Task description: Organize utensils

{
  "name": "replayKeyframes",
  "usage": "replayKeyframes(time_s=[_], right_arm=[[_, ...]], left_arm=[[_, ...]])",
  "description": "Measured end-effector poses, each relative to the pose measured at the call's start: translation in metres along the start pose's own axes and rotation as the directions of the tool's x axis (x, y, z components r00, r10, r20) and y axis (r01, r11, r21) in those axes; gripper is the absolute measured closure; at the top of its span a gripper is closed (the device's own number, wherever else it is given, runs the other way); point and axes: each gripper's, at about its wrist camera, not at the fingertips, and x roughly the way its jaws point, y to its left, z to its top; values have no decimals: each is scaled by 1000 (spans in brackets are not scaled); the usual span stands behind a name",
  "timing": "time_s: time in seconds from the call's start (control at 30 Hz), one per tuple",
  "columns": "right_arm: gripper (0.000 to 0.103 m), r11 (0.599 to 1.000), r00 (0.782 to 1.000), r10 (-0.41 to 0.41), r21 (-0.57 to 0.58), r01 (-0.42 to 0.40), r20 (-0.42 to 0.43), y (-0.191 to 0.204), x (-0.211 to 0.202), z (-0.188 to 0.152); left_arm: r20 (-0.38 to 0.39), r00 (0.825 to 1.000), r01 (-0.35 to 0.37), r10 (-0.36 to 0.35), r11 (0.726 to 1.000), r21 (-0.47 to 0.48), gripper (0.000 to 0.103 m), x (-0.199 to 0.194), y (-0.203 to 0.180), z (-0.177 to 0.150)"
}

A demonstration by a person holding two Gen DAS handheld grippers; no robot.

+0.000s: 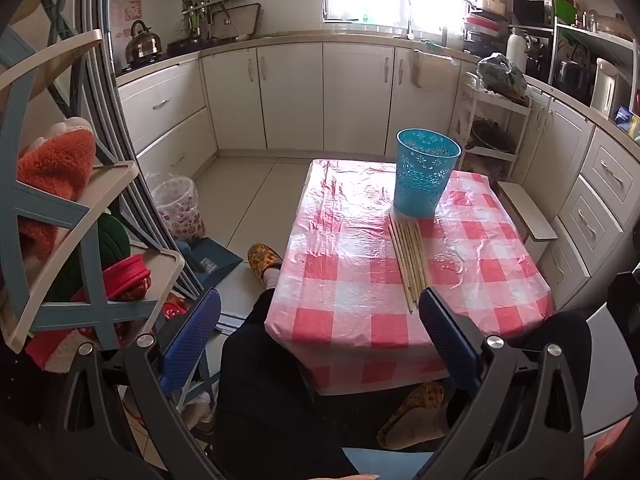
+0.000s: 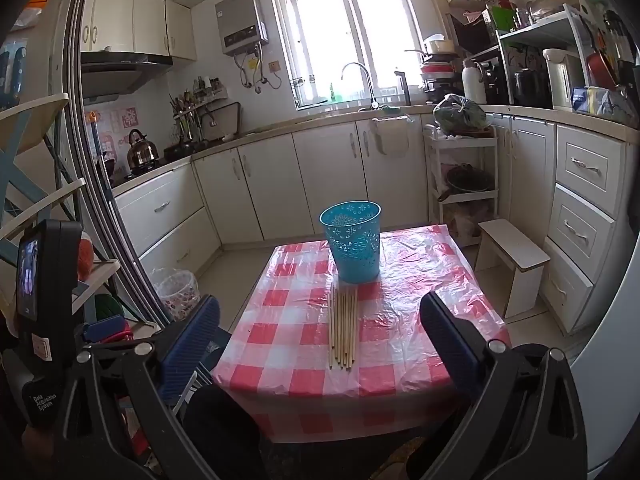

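Several wooden chopsticks [image 1: 409, 265] lie side by side on the small table with a red-and-white checked cover [image 1: 344, 280]. A blue perforated plastic cup [image 1: 425, 173] stands upright just behind their far ends. In the right wrist view the chopsticks [image 2: 343, 326] lie in front of the cup [image 2: 353, 241] on the table [image 2: 288, 320]. My left gripper [image 1: 320, 304] hangs wide open in front of the table's near edge, nothing between its blue pads. My right gripper [image 2: 320, 308] is also wide open and empty, short of the chopsticks' near ends.
A person's dark-trousered legs [image 1: 260, 380] and patterned slippers [image 1: 262, 258] are under the table's near side. A shelf rack [image 1: 60, 200] stands at the left, a white stool [image 2: 516, 264] at the right, a lined bin [image 2: 178, 290] on the floor, cabinets [image 2: 340, 176] behind.
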Motion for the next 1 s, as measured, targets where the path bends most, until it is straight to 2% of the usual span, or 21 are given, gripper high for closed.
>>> replayKeyframes(time_s=[0.63,1.0], right_arm=[[7,1000,1000,2,12,-2,-26,-3,12,-1],[7,1000,999,5,22,-4,-45,-7,16,1]], left_arm=[[-3,1000,25,-25,1000,-1,8,7,-4,3],[30,1000,4,-4,1000,2,8,3,-9,4]])
